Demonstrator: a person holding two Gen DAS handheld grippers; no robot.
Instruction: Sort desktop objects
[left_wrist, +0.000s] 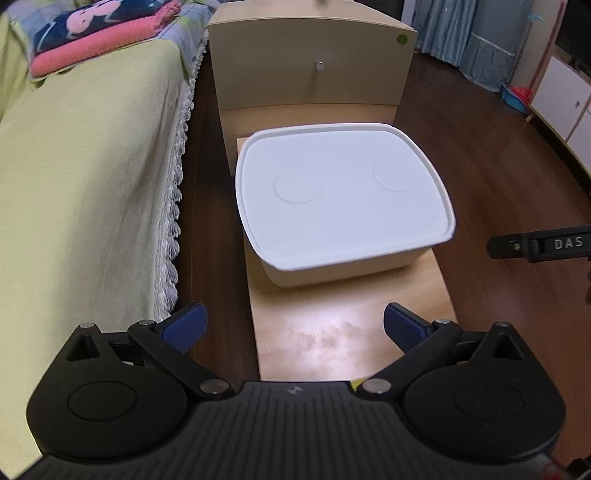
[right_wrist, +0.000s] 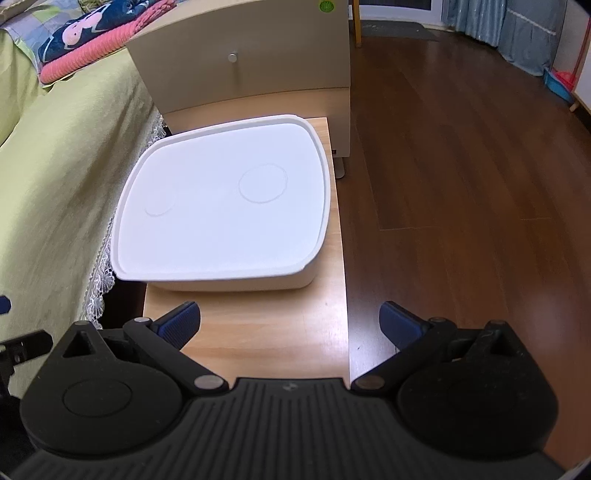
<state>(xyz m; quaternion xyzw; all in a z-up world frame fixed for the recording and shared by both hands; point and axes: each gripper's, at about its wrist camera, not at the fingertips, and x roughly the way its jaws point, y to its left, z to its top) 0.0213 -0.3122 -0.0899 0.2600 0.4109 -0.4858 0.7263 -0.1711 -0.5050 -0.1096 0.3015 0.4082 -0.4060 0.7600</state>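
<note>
I hold the left gripper and right gripper wide and empty above the counter; the lidded white box sits at twelve o'clock. Best approach: take opposite lid edges evenly.

A white lidded box sits on the light wooden counter, its closed lid showing two faint round marks, and it fills most of the far half with its left side reaching the counter's left edge. The right hand-held gripper hovers over the bare near part with blue-padded fingers spread wide and holding nothing. Beyond the far edge stands a beige cabinet with a small round knob; a green-covered bed runs along the left and dark wooden floor along the right.
</note>
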